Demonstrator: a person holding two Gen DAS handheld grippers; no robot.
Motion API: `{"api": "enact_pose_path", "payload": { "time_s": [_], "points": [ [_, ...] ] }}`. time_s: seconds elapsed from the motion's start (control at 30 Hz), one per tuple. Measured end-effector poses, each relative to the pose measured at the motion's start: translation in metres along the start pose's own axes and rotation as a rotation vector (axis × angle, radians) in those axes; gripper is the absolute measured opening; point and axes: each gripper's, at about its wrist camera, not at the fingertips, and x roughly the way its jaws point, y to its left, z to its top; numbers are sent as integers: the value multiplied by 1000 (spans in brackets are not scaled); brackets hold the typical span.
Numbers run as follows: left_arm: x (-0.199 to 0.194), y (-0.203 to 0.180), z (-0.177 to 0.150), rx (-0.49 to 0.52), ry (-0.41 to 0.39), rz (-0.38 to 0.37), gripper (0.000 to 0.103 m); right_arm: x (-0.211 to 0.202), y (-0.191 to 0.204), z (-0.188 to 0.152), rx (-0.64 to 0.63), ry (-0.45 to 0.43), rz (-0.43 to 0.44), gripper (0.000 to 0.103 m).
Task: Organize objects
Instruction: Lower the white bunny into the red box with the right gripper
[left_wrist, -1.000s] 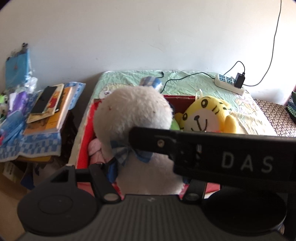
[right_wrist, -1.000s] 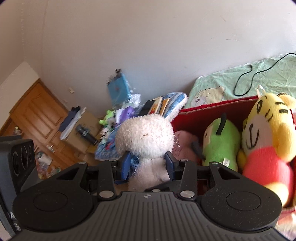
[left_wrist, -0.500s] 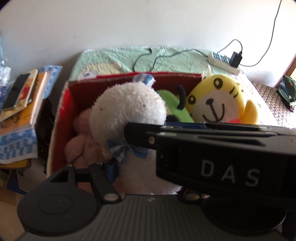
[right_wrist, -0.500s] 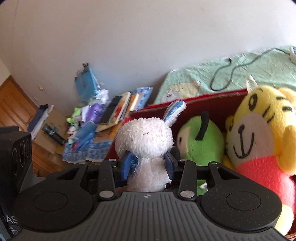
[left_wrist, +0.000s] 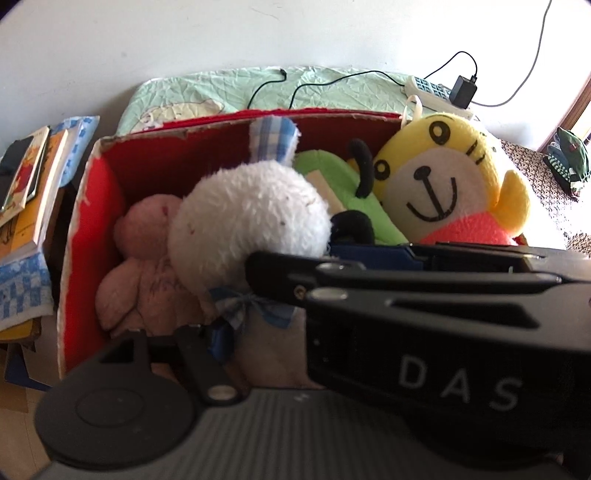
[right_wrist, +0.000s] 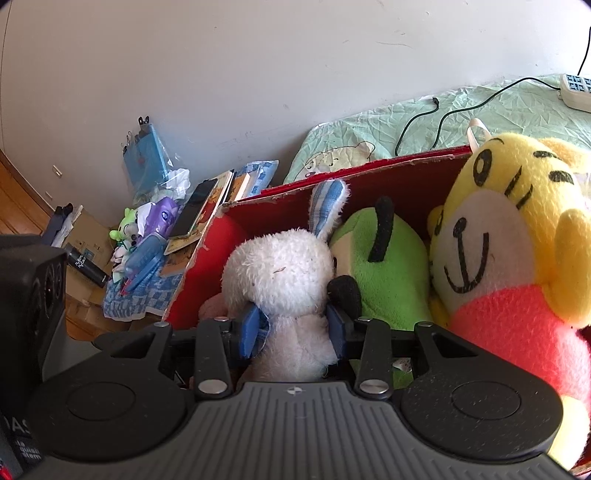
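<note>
The white plush rabbit (right_wrist: 284, 280) is clamped at its neck between the blue pads (right_wrist: 249, 330) of the right claw (right_wrist: 291, 330), at lower centre of the right view, inside the red cardboard box (right_wrist: 406, 166). A green plush (right_wrist: 384, 269) and a yellow tiger plush (right_wrist: 513, 236) are seen to its right, a pink plush (left_wrist: 144, 258) to its left. The left claw (left_wrist: 229, 339) is largely hidden; its opening cannot be told.

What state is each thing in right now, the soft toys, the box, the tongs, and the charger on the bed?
white bunny: gripped at the neck, upright in the box
right tongs: shut on the bunny
left tongs: mostly hidden, cannot tell
red box: open, holding toys
pink toy: lying inside
green toy: inside
yellow tiger: inside, upright
charger: plugged into the power strip
</note>
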Motion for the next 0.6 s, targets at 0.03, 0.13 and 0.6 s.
{"api": "enact_pose_path", "payload": {
  "time_s": [0.03,0.13,0.6],
  "points": [
    [0,0,0,0,1,-1,66,0,-1,0,7,0,3,41],
    [1,0,0,1,3,-1,69,0,-4,0,27,3,12,43],
    [-7,-2,-3,-6,2,4,90,-9,-12,-5,96,-8,48,44]
  ]
}}
